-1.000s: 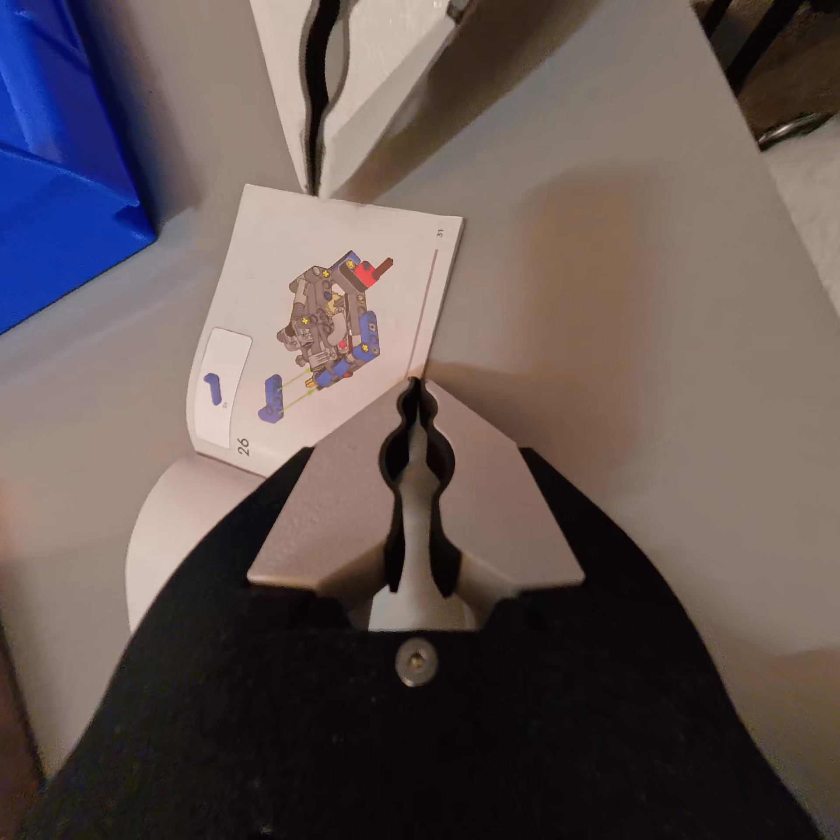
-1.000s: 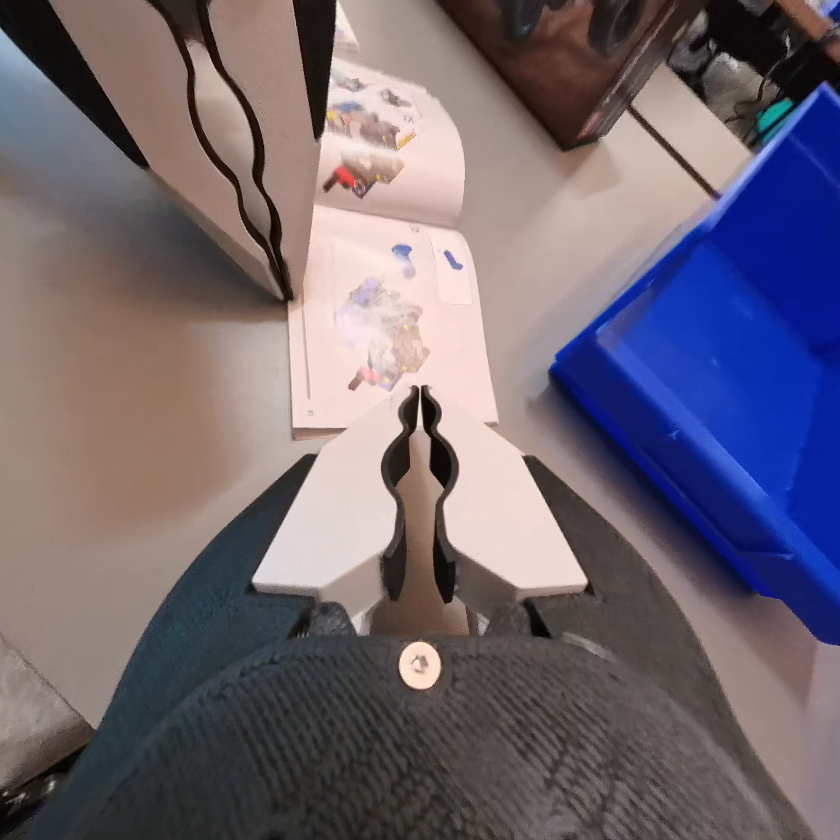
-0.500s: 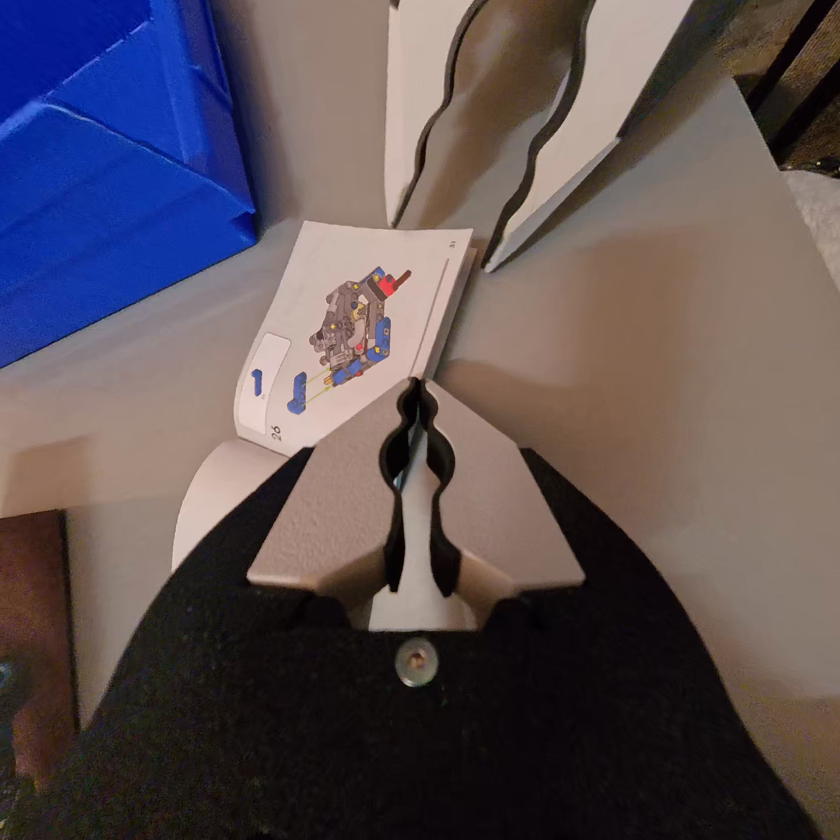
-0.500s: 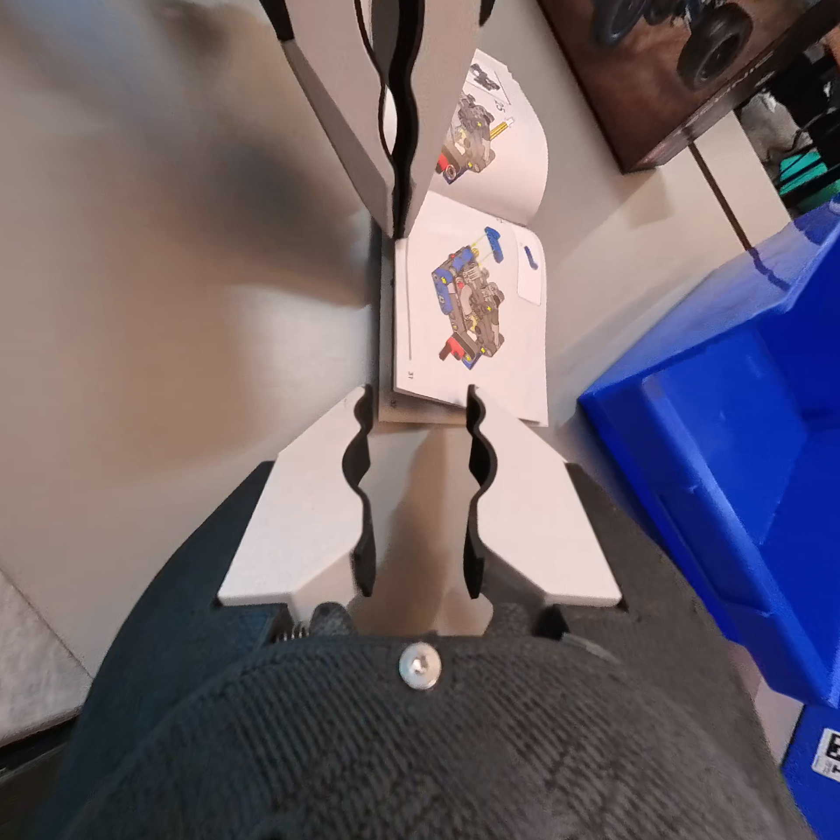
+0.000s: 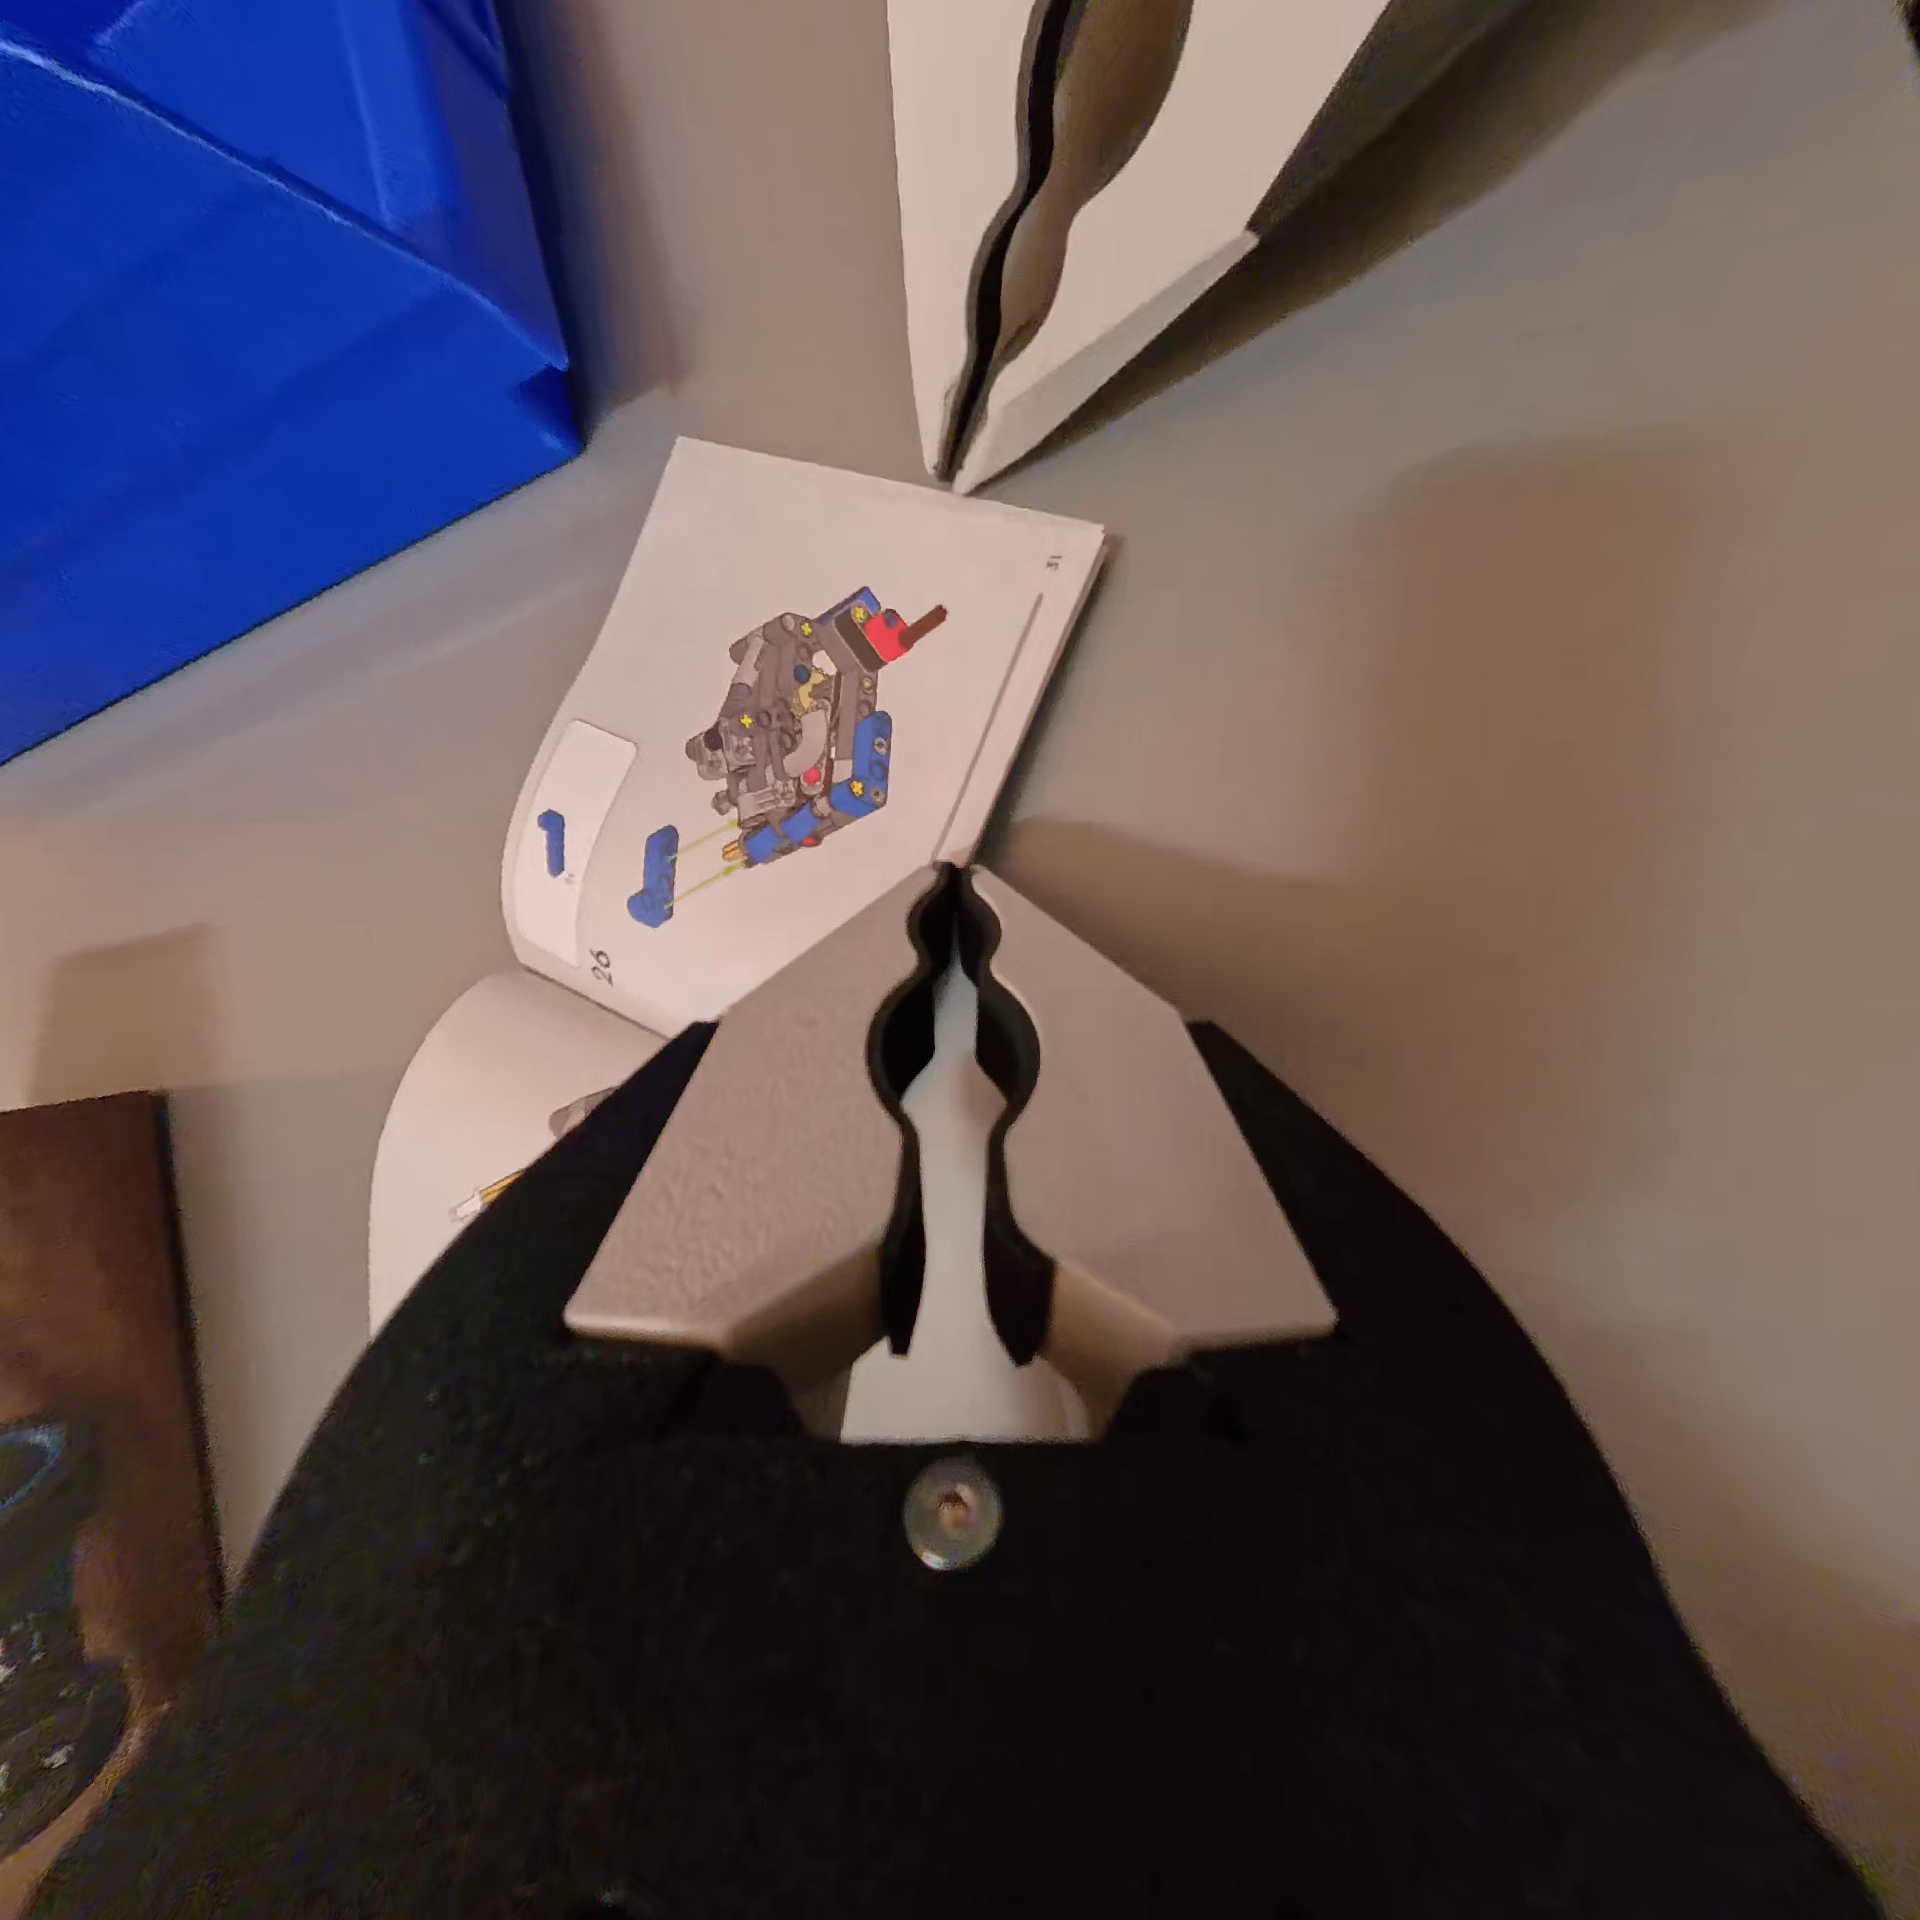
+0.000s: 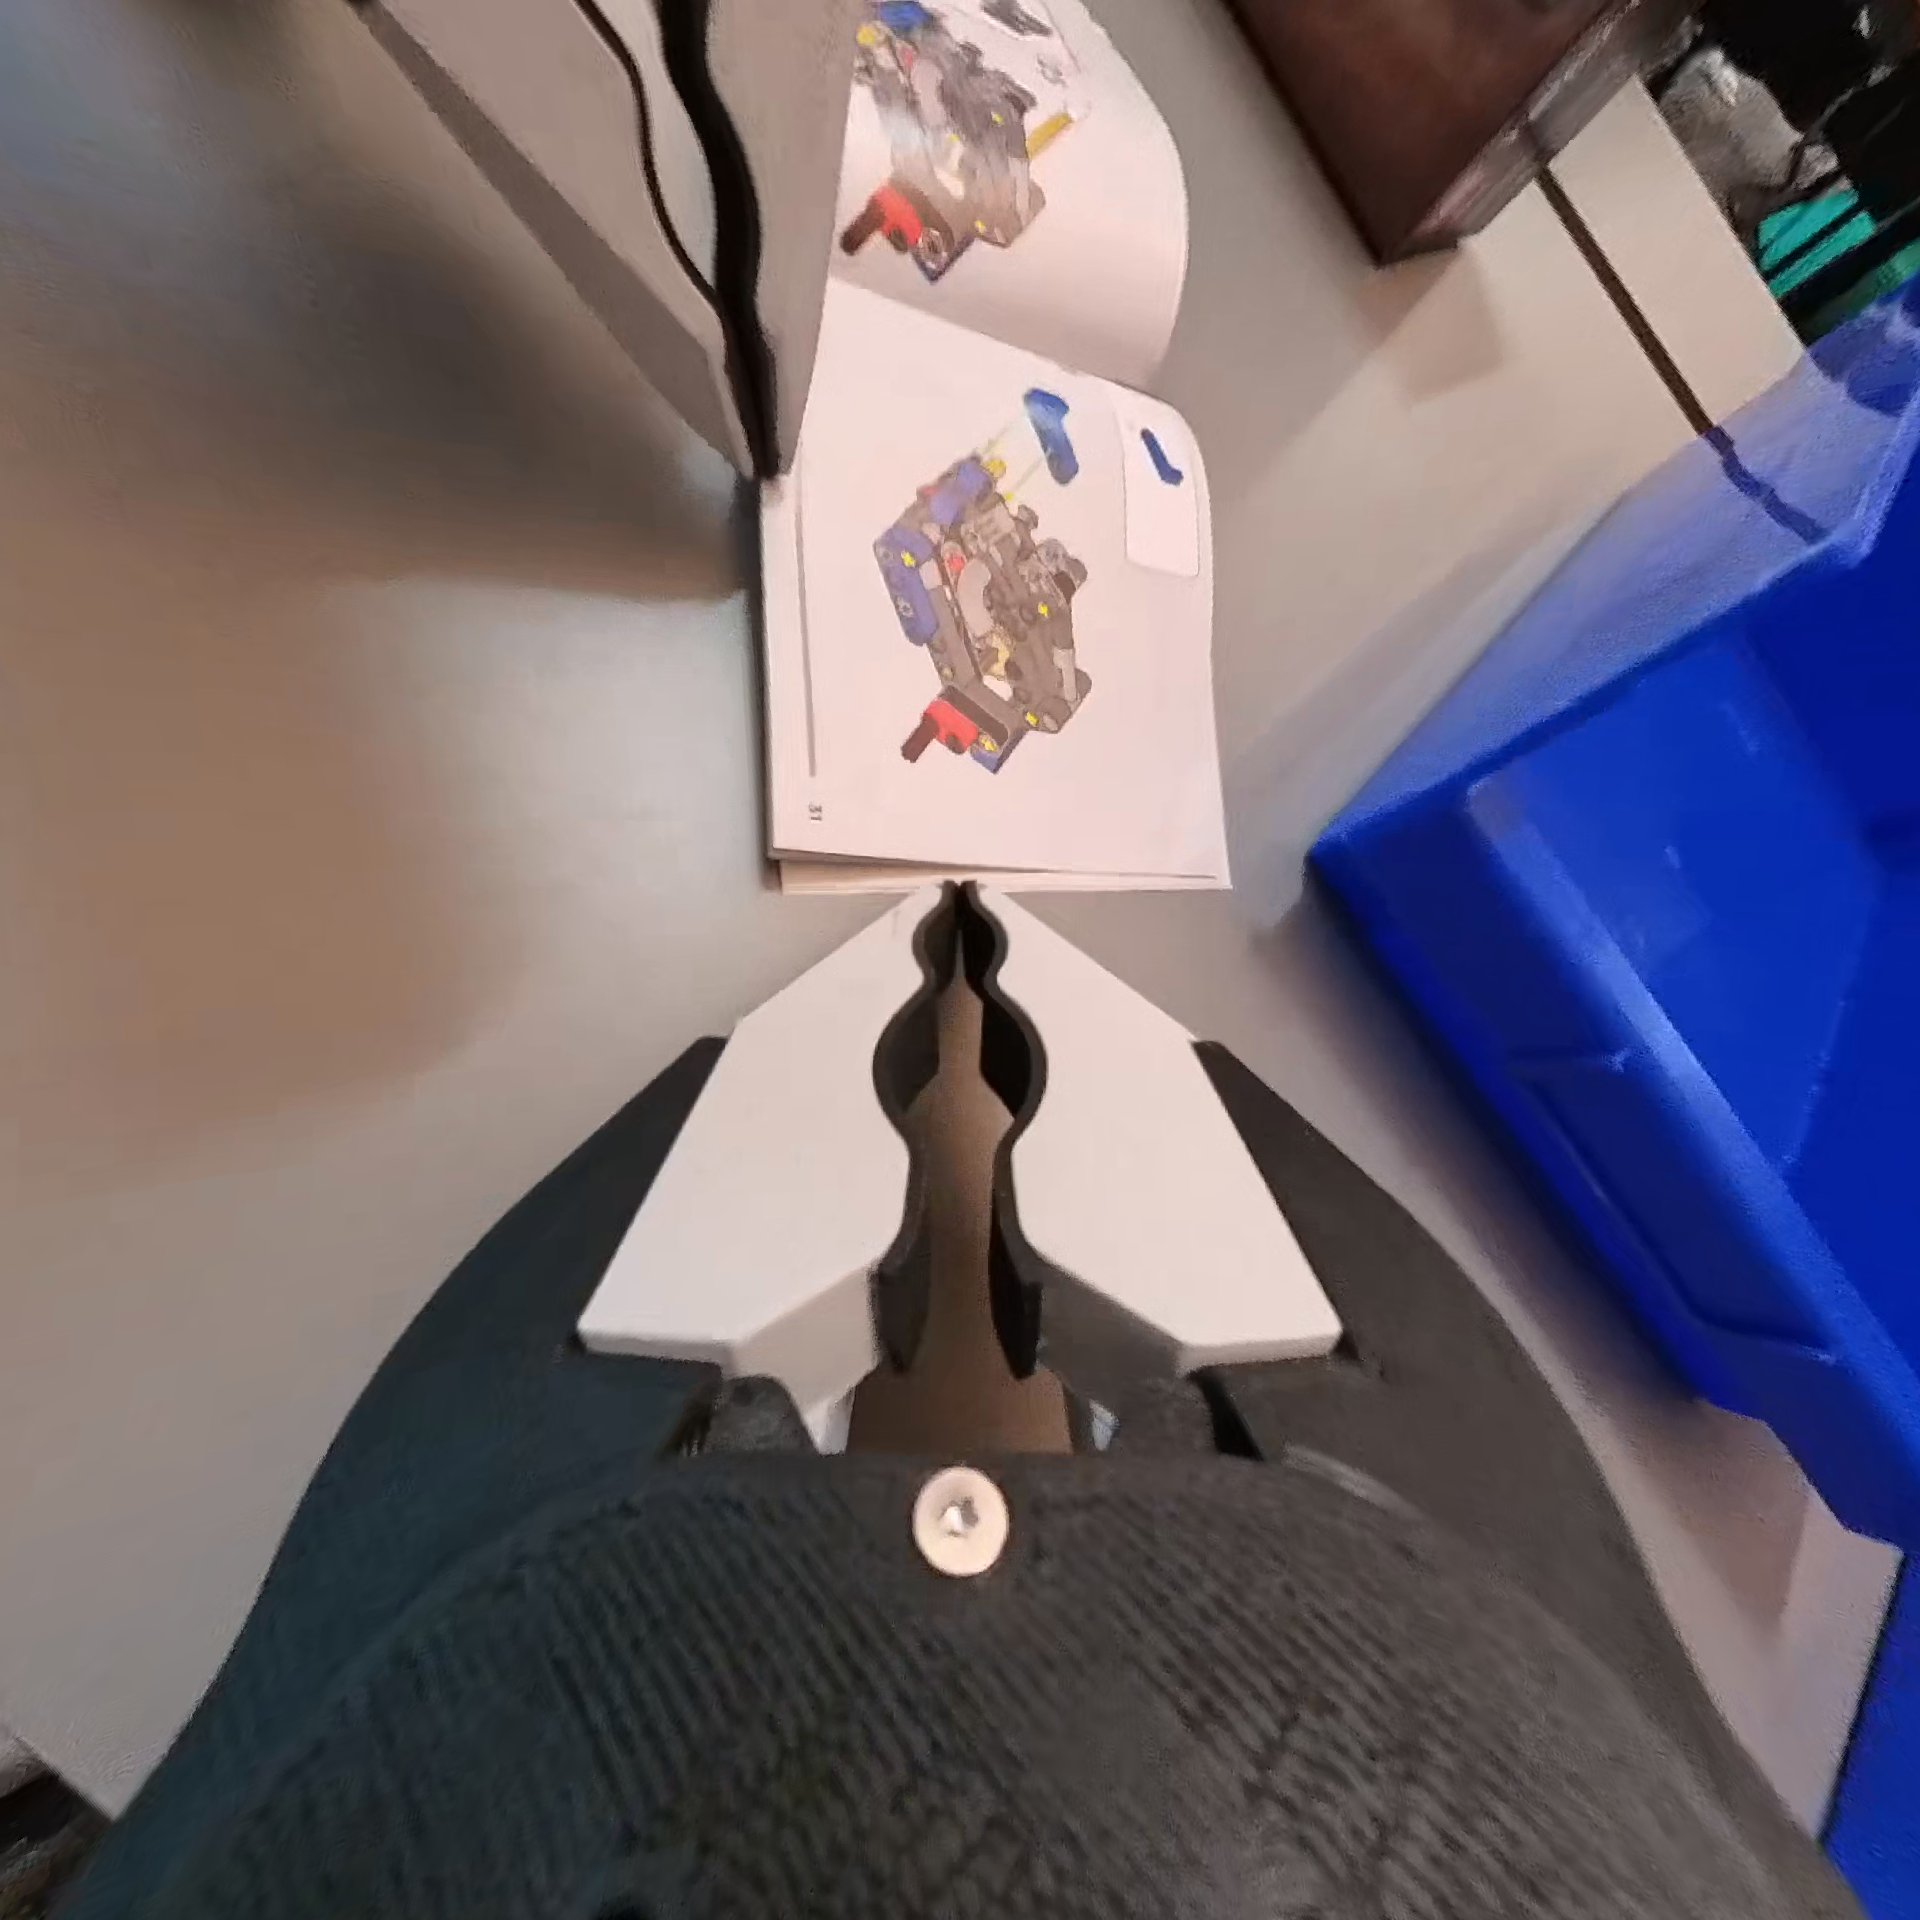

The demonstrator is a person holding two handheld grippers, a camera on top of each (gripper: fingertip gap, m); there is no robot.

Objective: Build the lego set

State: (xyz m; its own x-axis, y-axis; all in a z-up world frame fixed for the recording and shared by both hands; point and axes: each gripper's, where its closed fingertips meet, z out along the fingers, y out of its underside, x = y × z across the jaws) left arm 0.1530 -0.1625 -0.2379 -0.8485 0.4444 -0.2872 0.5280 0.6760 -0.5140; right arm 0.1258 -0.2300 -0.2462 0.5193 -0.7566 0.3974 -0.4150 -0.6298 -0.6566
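Note:
An open instruction booklet point(image 5: 810, 727) lies on the grey table point(image 5: 1455, 831), showing a drawing of a grey, blue and red model. No loose bricks are in view. My left gripper point(image 5: 954, 875) is shut, its tips at the booklet's side edge. It also shows at the top of the right wrist view point(image 6: 764, 468). My right gripper point(image 6: 956, 891) is shut, its tips touching the near edge of the booklet point(image 6: 987, 623). It also shows in the left wrist view point(image 5: 948, 473). I cannot tell whether either gripper pinches a page.
A blue plastic bin point(image 6: 1662, 935) stands close beside the booklet and also shows in the left wrist view point(image 5: 208, 416). A dark brown box point(image 6: 1455, 125) lies past the booklet's curled page point(image 6: 1091, 187). The table edge runs behind it.
My right gripper was open half a second ago and has shut at the booklet's edge. My left gripper stays shut at the booklet's side.

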